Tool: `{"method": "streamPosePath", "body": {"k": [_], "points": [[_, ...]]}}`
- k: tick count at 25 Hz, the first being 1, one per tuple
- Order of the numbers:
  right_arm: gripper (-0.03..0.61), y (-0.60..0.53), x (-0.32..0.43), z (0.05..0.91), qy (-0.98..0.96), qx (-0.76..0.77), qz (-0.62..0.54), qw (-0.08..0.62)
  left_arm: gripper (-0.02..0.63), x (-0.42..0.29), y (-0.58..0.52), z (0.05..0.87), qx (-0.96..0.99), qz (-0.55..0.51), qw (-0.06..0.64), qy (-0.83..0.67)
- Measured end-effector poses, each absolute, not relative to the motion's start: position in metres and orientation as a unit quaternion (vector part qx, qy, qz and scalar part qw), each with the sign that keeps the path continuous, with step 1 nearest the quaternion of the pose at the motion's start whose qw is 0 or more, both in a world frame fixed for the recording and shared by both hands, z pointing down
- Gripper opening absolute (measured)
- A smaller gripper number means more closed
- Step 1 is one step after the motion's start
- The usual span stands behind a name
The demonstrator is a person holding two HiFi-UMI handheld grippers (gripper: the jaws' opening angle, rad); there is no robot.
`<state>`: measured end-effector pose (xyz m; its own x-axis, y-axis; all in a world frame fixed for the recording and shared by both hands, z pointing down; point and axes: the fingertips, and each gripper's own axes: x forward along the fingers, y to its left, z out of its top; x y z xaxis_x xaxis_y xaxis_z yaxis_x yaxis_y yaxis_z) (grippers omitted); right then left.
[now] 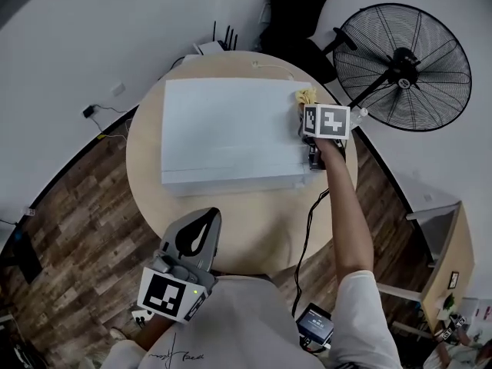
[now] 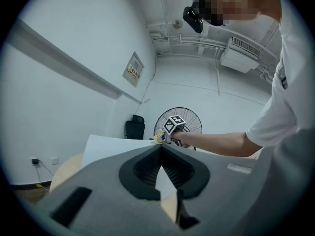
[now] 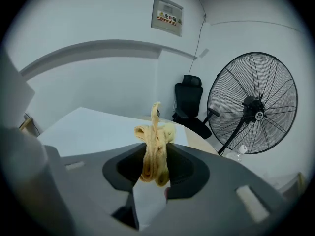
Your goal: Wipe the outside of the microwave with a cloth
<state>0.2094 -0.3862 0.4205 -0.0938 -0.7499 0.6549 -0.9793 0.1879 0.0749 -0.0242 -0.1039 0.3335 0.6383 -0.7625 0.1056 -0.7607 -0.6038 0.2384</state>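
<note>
The 2 fingers of the right gripper point(image 3: 156, 154) are clamped on a bunched yellow cloth point(image 3: 153, 132), held at the far right corner of the white microwave point(image 1: 231, 129). Wiping looks barely begun (no face shows a trace either way), so top, front and sides seem left. The left gripper point(image 2: 160, 149), fingers together and empty, hangs over the near edge of the table point(image 1: 254, 233).

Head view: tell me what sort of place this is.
Probably an office or workroom, not a kitchen: a black office chair, a large pedestal fan and a router by the round wooden table.
</note>
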Motion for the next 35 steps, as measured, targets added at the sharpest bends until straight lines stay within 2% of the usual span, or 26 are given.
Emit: {"method": "streamPosePath", "body": {"k": [18, 35], "points": [[0.13, -0.384, 0.119, 0.422, -0.742, 0.571, 0.193, 0.294, -0.008, -0.083, -0.088, 0.334, 0.877, -0.014, 0.133, -0.461], [0.13, -0.377, 0.029, 0.422, -0.777, 0.526, 0.203, 0.28, -0.008, -0.108, -0.078, 0.334, 0.874, -0.022, 0.135, -0.466]]}}
